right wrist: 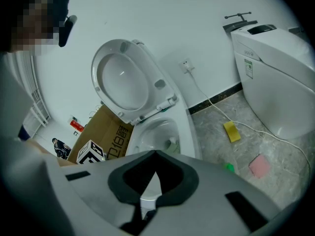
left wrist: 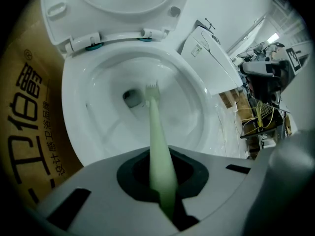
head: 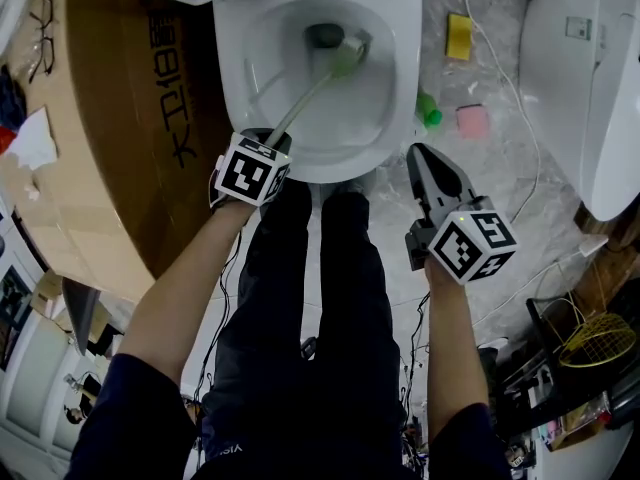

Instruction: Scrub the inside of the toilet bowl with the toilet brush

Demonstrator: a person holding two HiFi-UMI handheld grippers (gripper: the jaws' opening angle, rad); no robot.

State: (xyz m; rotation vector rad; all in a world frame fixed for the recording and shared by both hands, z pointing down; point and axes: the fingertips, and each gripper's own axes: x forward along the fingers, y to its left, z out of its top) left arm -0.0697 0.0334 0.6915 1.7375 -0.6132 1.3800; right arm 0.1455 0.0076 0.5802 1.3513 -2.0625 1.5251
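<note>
Snugly in left claw (left wrist: 166,196), toilet brush (left wrist: 153,127)

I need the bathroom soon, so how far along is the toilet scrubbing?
Done: the seat lid is up, and the left gripper grips the toilet brush. In hand: its head is down in the toilet bowl beside the drain. Left: I cannot tell how much wall is scrubbed; the right gripper hangs shut and empty.

A pale green plastic toilet brush (head: 300,108) is being held slanted inside a white ceramic toilet bowl (head: 395,78), its handle crossing the bowl's near rim and its bristled head being set low, just right of the dark drain opening (head: 324,36).
</note>
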